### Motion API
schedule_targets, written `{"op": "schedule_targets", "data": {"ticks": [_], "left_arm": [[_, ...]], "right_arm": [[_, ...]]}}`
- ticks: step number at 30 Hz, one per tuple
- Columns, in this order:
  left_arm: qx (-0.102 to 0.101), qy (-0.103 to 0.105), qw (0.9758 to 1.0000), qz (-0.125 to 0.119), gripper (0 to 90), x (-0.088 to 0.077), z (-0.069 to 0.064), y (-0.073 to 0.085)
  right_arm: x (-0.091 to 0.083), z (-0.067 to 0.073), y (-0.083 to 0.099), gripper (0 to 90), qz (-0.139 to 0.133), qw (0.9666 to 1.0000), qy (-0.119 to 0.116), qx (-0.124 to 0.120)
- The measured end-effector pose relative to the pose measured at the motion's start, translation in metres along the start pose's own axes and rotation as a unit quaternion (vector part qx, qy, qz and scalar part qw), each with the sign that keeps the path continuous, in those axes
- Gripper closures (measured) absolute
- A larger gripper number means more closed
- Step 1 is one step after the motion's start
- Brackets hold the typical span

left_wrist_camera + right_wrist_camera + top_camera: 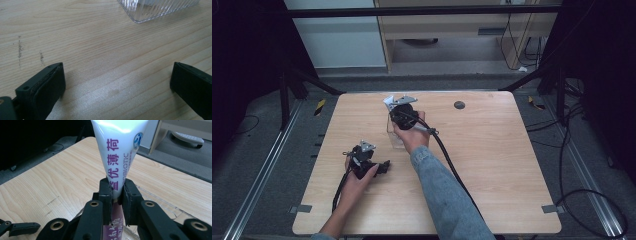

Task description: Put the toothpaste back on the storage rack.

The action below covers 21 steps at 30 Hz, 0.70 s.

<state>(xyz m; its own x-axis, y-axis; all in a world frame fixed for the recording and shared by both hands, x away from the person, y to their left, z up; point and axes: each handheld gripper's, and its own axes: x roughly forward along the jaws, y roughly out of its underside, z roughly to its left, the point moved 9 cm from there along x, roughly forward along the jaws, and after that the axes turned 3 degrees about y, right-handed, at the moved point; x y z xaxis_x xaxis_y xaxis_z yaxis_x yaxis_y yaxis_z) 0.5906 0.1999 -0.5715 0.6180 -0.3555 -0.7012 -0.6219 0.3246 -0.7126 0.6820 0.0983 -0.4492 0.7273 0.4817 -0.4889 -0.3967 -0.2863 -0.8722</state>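
Observation:
A white tube (120, 145) with purple lettering stands upright with its wide flat end up. My right gripper (117, 187) is shut on its lower part. The tube's foot goes down into a clear ribbed container (160, 200) on the wooden table. From above, the right gripper (404, 112) hangs over that container (393, 132) near the table's middle, with the tube's white end (388, 103) sticking out past it. My left gripper (384, 165) lies low on the table nearer the person. Its jaws (117, 82) are wide open over bare wood, and the container's corner (155, 10) lies just ahead.
A small dark round disc (459, 105) sits near the table's far edge. The wooden table (492, 165) has bare room on its right half. Dark scuff marks (20, 48) show on the wood. Black frame legs and cables (582, 200) surround the table on the floor.

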Motion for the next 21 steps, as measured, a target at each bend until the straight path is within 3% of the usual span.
{"op": "schedule_targets", "data": {"ticks": [21], "left_arm": [[0.0, 0.0, 1.0, 0.0, 0.0, 0.0001, 0.0001, 0.0]], "right_arm": [[0.0067, 0.0006, -0.0039, 78.9, 0.012, 0.9999, 0.009, 0.002]]}}
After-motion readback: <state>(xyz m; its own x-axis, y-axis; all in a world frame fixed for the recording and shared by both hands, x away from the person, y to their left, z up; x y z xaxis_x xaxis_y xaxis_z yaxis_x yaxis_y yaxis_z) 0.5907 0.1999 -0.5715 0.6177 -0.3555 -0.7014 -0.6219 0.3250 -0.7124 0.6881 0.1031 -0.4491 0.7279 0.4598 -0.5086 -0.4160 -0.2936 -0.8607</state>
